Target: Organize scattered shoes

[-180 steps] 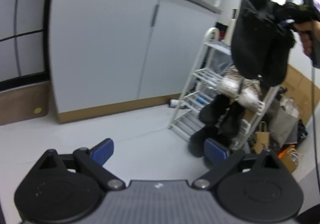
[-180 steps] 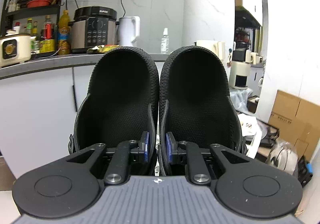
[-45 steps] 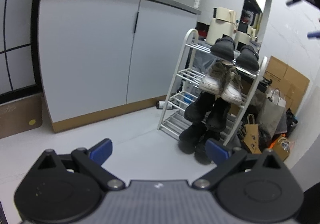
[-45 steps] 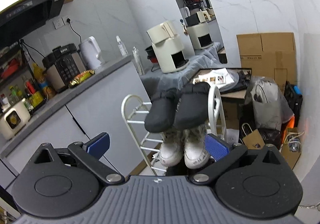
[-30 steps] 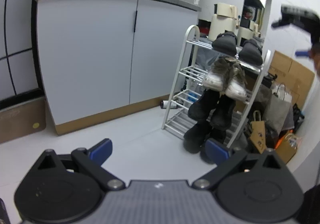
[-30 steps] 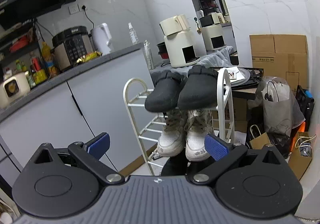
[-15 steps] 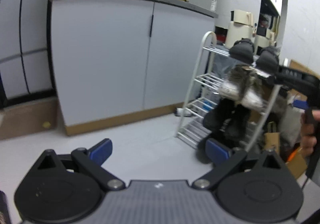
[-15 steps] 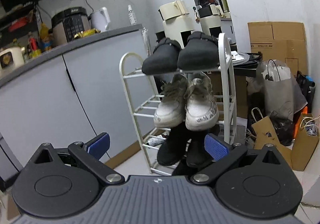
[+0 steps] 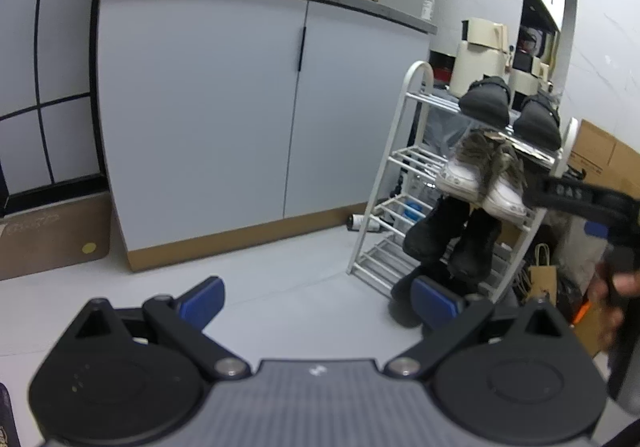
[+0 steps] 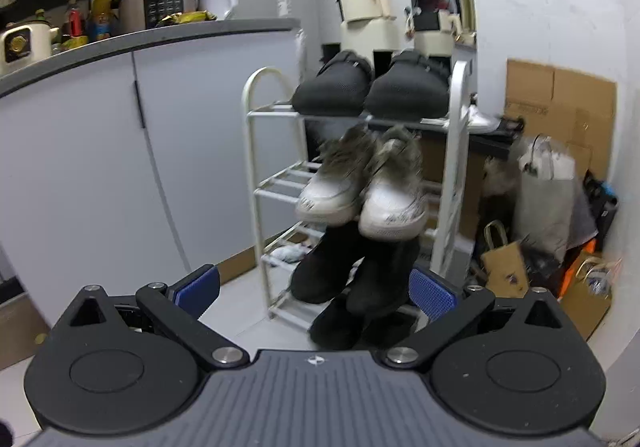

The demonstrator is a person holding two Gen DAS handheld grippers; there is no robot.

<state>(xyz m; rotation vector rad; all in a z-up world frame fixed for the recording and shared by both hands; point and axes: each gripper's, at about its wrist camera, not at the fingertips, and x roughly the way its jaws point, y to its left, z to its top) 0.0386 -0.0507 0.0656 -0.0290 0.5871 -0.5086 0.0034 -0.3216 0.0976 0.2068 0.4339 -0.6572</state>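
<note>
Both grippers point(image 9: 316, 301) point(image 10: 316, 287) wide, empty; cooker point(image 10: 158, 1) reads "SUPOR" (rack point(image 10: 256, 167) full).

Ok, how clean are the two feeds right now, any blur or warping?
Right wrist view: white sneakers and paper bags smeared by motion, black clogs sharper. Left wrist view: steadier, but fisheye bends the cabinet edges and shoe rack.

Mesh-cloth black slippers point(image 10: 370, 87), white metal rack point(image 10: 256, 151)
</note>
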